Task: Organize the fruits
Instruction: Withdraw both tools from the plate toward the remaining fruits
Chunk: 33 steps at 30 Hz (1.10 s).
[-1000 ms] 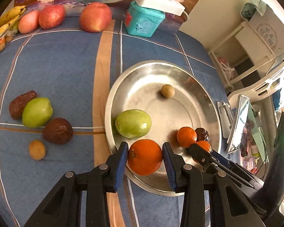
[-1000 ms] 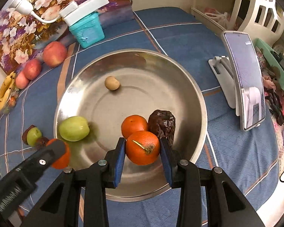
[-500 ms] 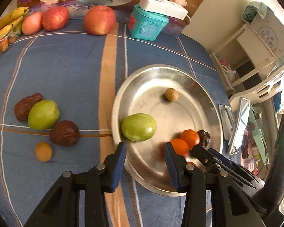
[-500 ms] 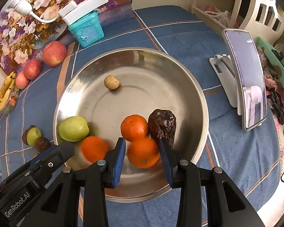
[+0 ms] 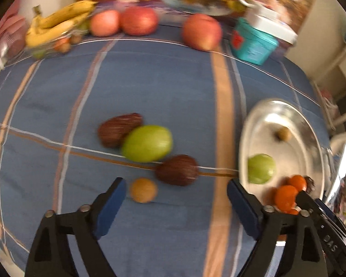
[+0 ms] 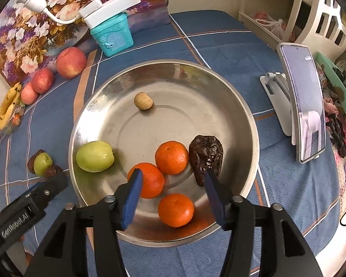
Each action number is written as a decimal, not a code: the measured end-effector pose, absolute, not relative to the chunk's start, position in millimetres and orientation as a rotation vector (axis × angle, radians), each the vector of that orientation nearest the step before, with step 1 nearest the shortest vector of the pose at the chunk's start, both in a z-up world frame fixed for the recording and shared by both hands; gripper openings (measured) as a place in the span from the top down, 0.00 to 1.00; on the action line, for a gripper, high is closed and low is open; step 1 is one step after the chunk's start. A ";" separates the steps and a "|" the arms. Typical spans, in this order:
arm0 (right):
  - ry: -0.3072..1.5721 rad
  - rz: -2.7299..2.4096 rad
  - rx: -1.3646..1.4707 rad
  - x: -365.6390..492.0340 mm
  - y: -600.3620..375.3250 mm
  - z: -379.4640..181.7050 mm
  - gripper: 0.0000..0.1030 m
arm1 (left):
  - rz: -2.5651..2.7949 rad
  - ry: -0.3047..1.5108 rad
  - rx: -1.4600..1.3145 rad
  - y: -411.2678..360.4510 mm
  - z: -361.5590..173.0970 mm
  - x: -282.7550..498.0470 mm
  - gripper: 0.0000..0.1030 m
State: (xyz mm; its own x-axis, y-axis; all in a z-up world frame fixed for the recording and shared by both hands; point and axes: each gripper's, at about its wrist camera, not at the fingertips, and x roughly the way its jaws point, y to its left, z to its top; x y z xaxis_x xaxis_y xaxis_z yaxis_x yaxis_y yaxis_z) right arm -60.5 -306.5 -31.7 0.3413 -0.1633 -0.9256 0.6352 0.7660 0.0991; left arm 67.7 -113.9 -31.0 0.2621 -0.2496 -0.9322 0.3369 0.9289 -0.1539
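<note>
Mid-collection: both grippers' jaws spread and empty, left gripper (image 5: 176,195) facing loose fruit; next, closing on small tan fruit (image 5: 143,189) for steel pan (image 6: 249,115).

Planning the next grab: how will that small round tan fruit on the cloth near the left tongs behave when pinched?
The small round tan fruit looks nearly spherical, so it may roll across the blue checked tablecloth if nudged. Being small against the open left tongs, it probably weighs little and could squirt sideways unless centred.

Bare blue cloth (image 5: 150,78) beyond fruit cluster (image 5: 147,147); steel bowl (image 5: 316,143) blocks right side.
</note>
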 end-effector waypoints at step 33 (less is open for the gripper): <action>1.019 -0.298 0.383 -4.2 -218.0 -17.8 0.04 | -0.124 1.118 -0.006 14.2 -19.7 129.8 0.00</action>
State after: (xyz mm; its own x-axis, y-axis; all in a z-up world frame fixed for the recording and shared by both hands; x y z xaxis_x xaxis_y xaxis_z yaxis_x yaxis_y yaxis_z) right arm -4.2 -218.0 -17.8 0.4935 -0.0636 -0.8674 0.4144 0.8940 0.1702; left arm 129.8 14.2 -19.7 0.4313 -0.1024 -0.8964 0.0968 0.9931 -0.0668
